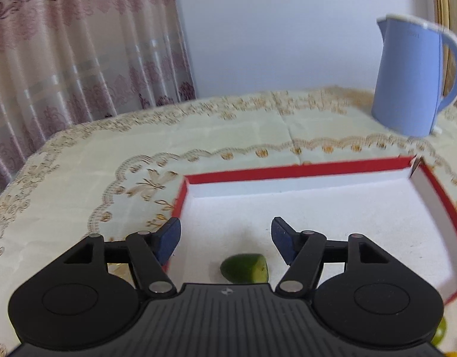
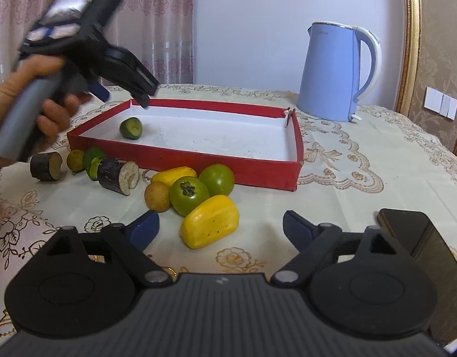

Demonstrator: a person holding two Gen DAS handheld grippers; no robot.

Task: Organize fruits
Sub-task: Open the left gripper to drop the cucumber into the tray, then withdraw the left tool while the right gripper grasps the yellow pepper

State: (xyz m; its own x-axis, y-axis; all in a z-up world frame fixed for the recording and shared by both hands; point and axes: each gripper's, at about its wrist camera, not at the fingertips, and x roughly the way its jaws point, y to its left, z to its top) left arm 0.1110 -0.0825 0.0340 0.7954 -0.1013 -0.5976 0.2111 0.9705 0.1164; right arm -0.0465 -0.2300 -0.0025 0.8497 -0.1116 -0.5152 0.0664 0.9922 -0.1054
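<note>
Left gripper (image 1: 225, 238): jaws apart, nothing between the pads, raised above the near left corner of the red box (image 2: 180, 160). Cut green fruit (image 2: 131, 128): lying loose on the white floor of the box, near left corner, cut face up, clear of the pads. Right gripper (image 2: 221, 227): jaws wide apart, empty, low over the tablecloth (image 2: 347, 196), yellow fruit (image 2: 210, 221) just beyond the pads. Remaining pieces: on the cloth in front of the box, near side: two green tomatoes (image 2: 189, 195), second yellow piece (image 2: 174, 175), two small brown fruits (image 2: 157, 197), two eggplant chunks (image 2: 118, 177), one green piece (image 2: 93, 162). Blue kettle (image 2: 335, 71): far right, behind the box. Black phone (image 2: 413, 238): near right.
</note>
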